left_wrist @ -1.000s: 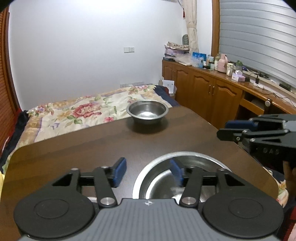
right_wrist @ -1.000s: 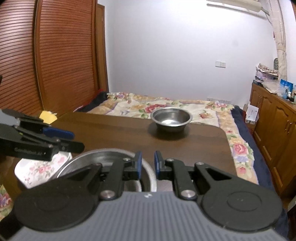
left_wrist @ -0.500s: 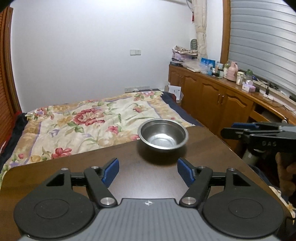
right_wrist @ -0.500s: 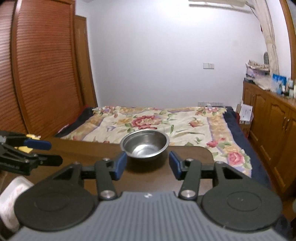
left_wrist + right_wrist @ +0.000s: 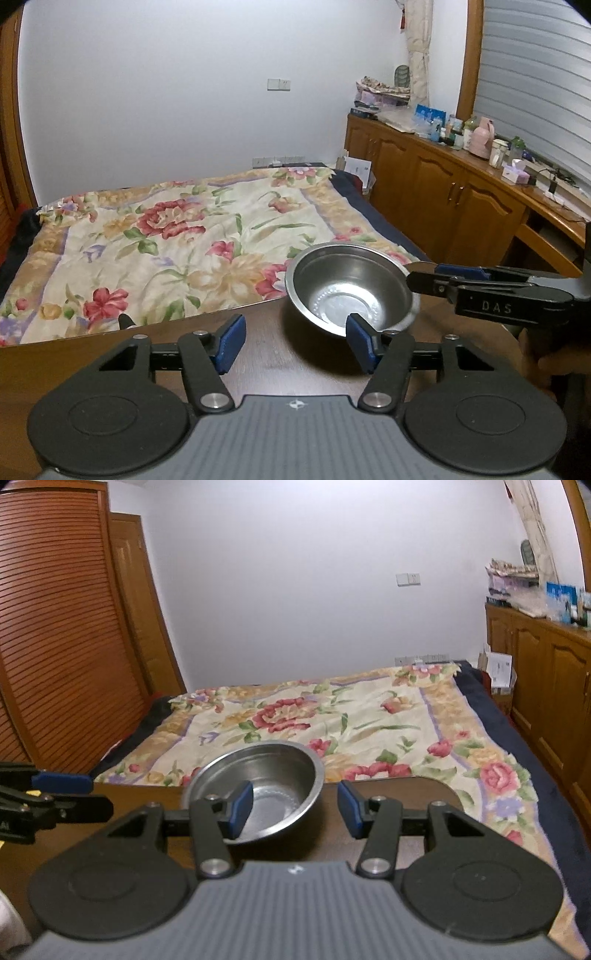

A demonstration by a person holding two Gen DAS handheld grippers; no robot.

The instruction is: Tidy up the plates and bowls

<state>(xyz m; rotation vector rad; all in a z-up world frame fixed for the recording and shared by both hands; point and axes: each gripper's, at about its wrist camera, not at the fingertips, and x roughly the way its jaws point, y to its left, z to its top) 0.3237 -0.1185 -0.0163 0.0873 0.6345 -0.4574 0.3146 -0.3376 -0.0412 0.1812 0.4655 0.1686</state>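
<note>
Steel bowl [image 5: 352, 286] sits at the table's [image 5: 92, 354] far edge: light, rigid, slick. Your right gripper [image 5: 291, 808], spread and empty, straddles its rim, so pinch the rim; left gripper [image 5: 293, 343] is spread too.

Both wrist cams face bowl [image 5: 352, 288] close, fwd.

Both hand-held grippers now sit close to the steel bowl [image 5: 351, 286]; the large steel dish beneath them is out of view. Right hand-held gripper [image 5: 293, 808] jaws stand apart after opening.
</note>
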